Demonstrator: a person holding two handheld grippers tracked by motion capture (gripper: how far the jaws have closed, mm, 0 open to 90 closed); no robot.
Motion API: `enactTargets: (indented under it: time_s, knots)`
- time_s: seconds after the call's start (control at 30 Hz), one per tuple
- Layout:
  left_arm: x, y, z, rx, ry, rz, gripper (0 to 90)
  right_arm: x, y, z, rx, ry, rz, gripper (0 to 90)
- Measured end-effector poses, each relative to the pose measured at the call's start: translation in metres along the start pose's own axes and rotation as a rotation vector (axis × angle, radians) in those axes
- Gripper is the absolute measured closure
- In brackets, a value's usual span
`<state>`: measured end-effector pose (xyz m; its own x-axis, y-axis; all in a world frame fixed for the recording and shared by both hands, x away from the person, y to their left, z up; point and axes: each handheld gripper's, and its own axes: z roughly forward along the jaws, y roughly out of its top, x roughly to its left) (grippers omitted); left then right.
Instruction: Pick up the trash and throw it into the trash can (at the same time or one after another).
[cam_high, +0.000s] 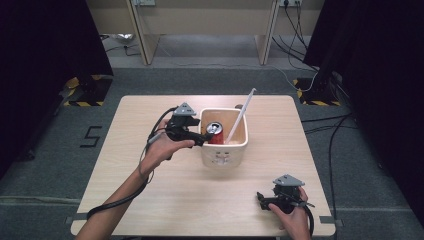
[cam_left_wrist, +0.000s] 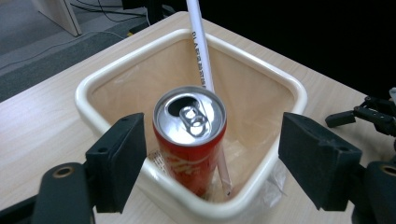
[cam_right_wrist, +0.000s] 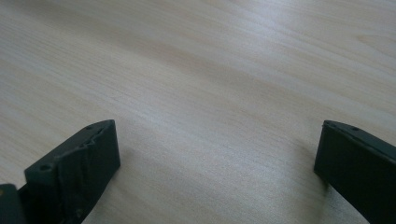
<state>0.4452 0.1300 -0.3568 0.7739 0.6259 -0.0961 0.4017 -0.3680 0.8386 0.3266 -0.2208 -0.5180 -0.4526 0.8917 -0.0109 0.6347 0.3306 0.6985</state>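
The left hand-held gripper (cam_left_wrist: 205, 158) is poised at the near rim of the cream bin (cam_high: 223, 150), its jaws spread wide and released; in its own view one jaw stands outside the bin wall on each side of the red can (cam_left_wrist: 190, 140), neither touching it. The can stands upright inside the bin, top opened, with a long white tube (cam_left_wrist: 201, 60) leaning against its far side and rising past the rim. The step in hand appears to be either a grasp on the can or a release just made; which cannot be told. For a clean grasp, judge as follows: lower both jaws inside the bin wall, centre them on the can body below the top rim, and close squarely so the can does not tip. Keep the tube out from between the pads. The right hand-held gripper (cam_high: 282, 197) rests near the front right corner of the surface (cam_high: 150, 200), jaws apart and empty, well clear of the bin.
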Motion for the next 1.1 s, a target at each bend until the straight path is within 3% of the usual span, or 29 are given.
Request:
enactTargets:
  time_s: [0.13,0.33,1.1]
  knots:
    - [0.005,-0.012,-0.012,-0.027,-0.001,-0.016,22.1,0.000,0.000,0.000,0.000,0.000,0.000,0.2]
    - [0.011,-0.035,-0.023,-0.043,0.031,-0.024,21.2,0.000,0.000,0.000,0.000,0.000,0.000,0.2]
    - [0.020,-0.102,-0.026,-0.033,0.075,-0.039,21.2,0.000,0.000,0.000,0.001,0.000,0.001,0.2]
